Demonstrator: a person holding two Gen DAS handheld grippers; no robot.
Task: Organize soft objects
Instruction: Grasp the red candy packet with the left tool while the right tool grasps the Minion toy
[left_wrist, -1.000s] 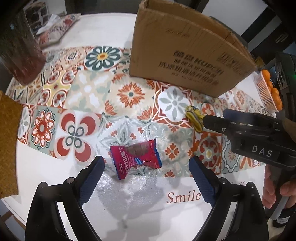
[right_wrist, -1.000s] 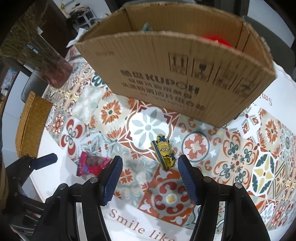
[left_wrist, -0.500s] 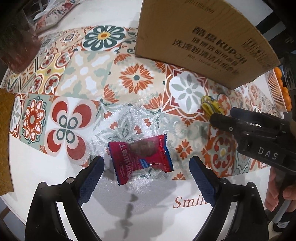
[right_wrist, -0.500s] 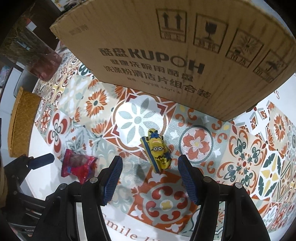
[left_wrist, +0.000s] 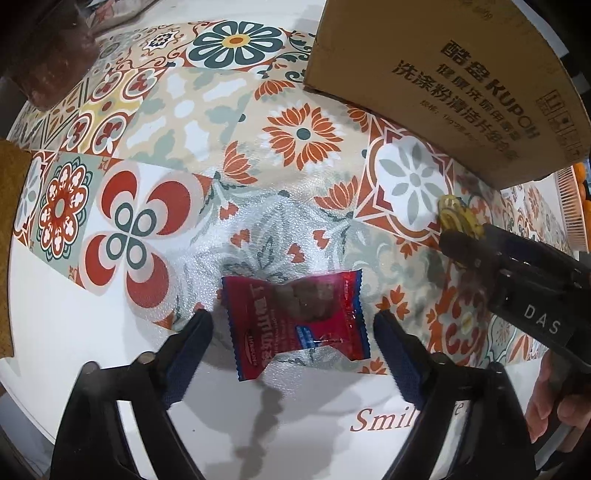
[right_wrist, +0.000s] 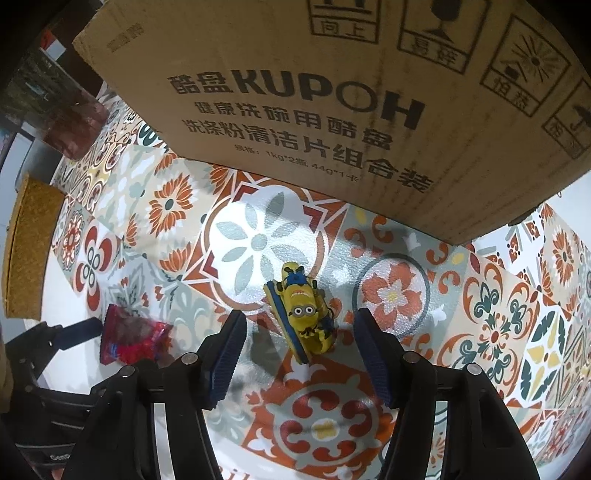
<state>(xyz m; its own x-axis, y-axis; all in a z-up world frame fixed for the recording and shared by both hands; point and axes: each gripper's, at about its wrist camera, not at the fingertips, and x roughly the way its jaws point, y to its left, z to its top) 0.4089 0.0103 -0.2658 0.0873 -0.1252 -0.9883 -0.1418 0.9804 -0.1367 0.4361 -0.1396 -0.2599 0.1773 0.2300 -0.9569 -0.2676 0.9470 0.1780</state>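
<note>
Far across the patterned tablecloth (left_wrist: 177, 122): cardboard box (right_wrist: 332, 110), handling symbols legible in right view only. Left gripper (left_wrist: 291, 328) spread wide around red snack packet (left_wrist: 295, 317). Right gripper (right_wrist: 301, 332) likewise apart, flanking yellow minion toy (right_wrist: 303, 314); left view: toy mostly hidden.

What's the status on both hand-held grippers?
Left hand-held gripper open, straddling red snack packet. Right hand-held gripper open around yellow Minion toy. Cardboard box close behind, nothing blocking.

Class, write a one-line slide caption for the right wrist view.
Open right gripper straddles a yellow minion toy lying before the cardboard box.
</note>
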